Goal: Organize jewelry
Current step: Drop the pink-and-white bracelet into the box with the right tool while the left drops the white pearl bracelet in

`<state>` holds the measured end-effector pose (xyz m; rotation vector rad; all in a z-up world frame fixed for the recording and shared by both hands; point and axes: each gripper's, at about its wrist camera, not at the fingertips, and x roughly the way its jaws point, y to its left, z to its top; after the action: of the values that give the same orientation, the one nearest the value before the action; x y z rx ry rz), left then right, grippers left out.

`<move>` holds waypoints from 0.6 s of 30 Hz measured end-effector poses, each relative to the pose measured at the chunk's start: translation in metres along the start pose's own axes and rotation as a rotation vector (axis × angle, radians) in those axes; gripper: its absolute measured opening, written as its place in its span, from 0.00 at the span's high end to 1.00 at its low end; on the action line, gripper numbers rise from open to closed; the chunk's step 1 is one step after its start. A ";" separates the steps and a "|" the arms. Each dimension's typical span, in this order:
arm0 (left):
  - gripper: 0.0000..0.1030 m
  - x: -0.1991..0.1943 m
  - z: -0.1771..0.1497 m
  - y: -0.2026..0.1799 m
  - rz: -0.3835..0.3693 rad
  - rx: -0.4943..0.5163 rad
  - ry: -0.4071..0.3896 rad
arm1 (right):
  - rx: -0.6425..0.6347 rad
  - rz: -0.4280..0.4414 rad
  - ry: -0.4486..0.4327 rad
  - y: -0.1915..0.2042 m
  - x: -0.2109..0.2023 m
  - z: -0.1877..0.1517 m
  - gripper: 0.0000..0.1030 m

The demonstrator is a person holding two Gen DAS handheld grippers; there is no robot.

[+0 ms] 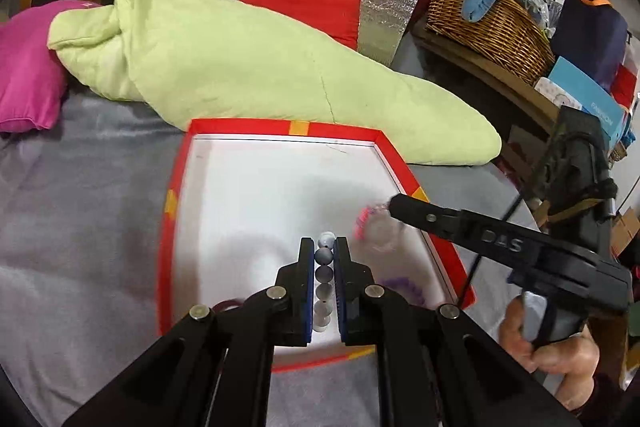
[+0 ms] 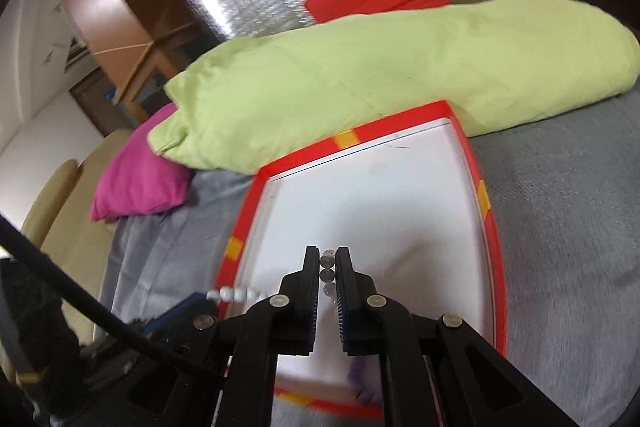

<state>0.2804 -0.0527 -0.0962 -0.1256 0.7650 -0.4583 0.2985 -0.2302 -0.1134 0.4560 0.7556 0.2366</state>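
Note:
A white tray with a red rim (image 1: pixel 248 127) lies on the grey bed cover. My left gripper (image 1: pixel 324 243) is over its near part, shut on a string of grey and white beads (image 1: pixel 324 277) that runs between the pads. My right gripper (image 1: pixel 394 205) reaches in from the right, held by a hand, with a blurred clear and pink bead bracelet (image 1: pixel 374 229) at its tip. In the right wrist view this gripper (image 2: pixel 327 251) is shut on clear beads (image 2: pixel 328 273) above the tray (image 2: pixel 400 119). White beads (image 2: pixel 236 294) of the left gripper's string show at the left. A purple bracelet (image 1: pixel 404 287) lies in the tray.
A pale green duvet (image 1: pixel 240 59) lies just behind the tray, with a pink pillow (image 1: pixel 28 75) at the left and a red cushion (image 1: pixel 300 7) against a silver foil panel. A wicker basket (image 1: pixel 488 27) and boxes stand on a shelf at the right.

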 end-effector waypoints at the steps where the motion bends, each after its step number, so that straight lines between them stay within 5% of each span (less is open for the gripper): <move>1: 0.90 0.006 0.000 -0.004 0.019 0.007 0.004 | 0.008 -0.006 0.002 -0.003 0.005 0.002 0.91; 5: 0.90 0.025 -0.006 -0.016 0.145 0.068 0.044 | 0.052 -0.031 0.020 -0.018 0.015 0.006 0.88; 7: 0.82 0.030 -0.010 -0.020 0.215 0.115 0.063 | 0.077 -0.058 0.028 -0.028 0.013 0.009 0.88; 8: 0.70 0.030 -0.011 -0.020 0.233 0.126 0.072 | 0.089 -0.063 0.021 -0.033 0.009 0.010 0.88; 9: 0.56 0.028 -0.012 -0.019 0.243 0.125 0.076 | 0.100 -0.067 0.011 -0.036 0.005 0.011 0.87; 14: 0.36 0.002 -0.012 -0.016 0.267 0.106 0.008 | 0.075 -0.098 -0.023 -0.040 -0.026 0.012 0.71; 18: 0.33 -0.018 -0.018 -0.013 0.247 0.093 -0.019 | -0.004 -0.151 -0.024 -0.032 -0.049 0.003 0.70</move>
<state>0.2522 -0.0554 -0.0938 0.0512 0.7282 -0.2569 0.2673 -0.2772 -0.0974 0.3953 0.7623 0.0916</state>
